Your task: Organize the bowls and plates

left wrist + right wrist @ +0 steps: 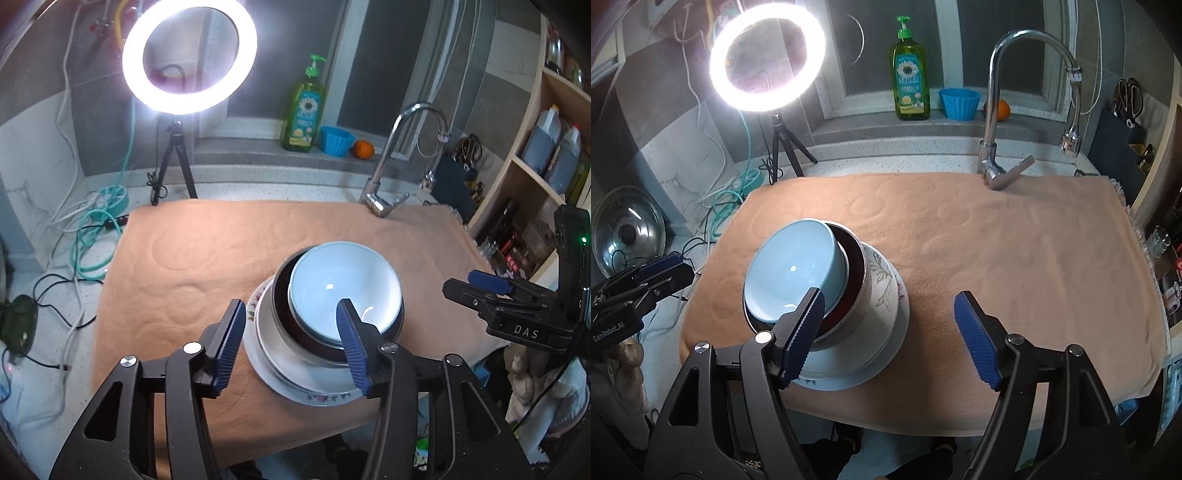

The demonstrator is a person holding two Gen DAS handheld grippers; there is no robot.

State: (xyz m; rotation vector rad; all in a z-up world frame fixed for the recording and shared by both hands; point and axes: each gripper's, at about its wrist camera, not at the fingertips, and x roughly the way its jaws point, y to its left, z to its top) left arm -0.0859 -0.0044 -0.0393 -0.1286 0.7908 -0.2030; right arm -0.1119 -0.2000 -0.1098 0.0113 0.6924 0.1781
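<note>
Left wrist view: left gripper jaws apart, nothing clamped, above the near edge of a stack on the peach towel. Stack, top down: light blue bowl, dark red-lined bowl, white bowl, floral-rimmed plate. Right gripper off to the right, clear of the stack. Ring light and faucet behind.

Right wrist view: right gripper jaws wide, empty; left finger overlaps the stack in view, contact unclear. Blue bowl sits tilted in the nest. Left gripper at far left. Dish soap bottle on the sill.
</note>
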